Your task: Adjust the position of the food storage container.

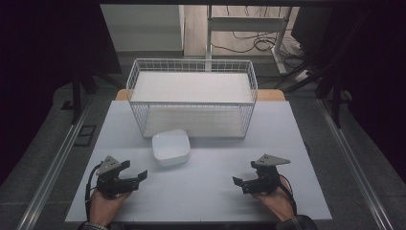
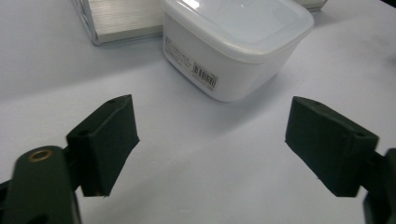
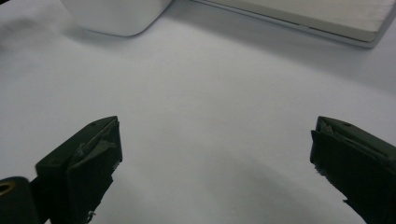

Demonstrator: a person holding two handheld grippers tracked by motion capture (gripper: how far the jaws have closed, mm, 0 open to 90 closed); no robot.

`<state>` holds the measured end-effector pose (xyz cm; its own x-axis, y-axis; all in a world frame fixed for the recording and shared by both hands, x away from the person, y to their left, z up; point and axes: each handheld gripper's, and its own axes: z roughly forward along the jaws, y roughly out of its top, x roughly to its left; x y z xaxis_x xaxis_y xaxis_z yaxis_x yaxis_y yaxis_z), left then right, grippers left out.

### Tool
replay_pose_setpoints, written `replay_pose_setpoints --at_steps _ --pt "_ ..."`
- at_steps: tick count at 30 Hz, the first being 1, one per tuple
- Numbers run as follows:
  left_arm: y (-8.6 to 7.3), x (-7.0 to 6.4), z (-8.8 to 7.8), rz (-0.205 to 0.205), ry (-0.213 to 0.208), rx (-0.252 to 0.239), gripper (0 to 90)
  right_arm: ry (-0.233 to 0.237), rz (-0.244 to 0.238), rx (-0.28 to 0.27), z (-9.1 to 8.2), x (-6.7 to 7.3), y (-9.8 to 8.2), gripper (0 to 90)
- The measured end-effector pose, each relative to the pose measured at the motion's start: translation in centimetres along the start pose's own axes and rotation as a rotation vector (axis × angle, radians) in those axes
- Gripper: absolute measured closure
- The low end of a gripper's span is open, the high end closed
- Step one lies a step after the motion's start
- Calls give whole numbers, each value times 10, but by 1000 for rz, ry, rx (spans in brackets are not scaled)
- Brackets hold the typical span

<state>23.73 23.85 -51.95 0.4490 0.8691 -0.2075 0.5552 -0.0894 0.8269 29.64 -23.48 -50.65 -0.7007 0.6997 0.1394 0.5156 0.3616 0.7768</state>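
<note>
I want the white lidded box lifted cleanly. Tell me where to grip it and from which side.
Grip the box across its two opposite side walls, just under the lid rim, coming in with the left gripper, which is nearest. The walls taper downward, so the overhanging lid should likely stop a slip.

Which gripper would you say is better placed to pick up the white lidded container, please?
Probably the left. The left gripper sits open, just short of the white container, which lies straight ahead between its jaws. The right gripper, also open, is farther across the table.
</note>
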Motion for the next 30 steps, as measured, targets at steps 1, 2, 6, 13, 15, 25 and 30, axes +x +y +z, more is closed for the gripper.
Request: replay_pose_setpoints --at_steps 1,2,6,13,15,25,30 --pt "1 1 1 -8 -17 0 212 11 1 4 1 0 1 70" --pt "1 1 1 -8 -17 0 231 11 1 4 1 0 1 70" --pt "4 2 8 23 -27 22 271 36 -4 -13 2 1 8 181" --pt "15 12 16 12 -11 -14 329 122 11 18 14 -1 20 345" --pt "18 14 19 6 -9 -17 339 119 -30 40 18 1 26 410" --pt "35 22 34 40 23 -7 468 99 -158 75 34 9 51 669" --pt "44 26 44 56 32 0 592 106 -173 67 44 12 63 782"
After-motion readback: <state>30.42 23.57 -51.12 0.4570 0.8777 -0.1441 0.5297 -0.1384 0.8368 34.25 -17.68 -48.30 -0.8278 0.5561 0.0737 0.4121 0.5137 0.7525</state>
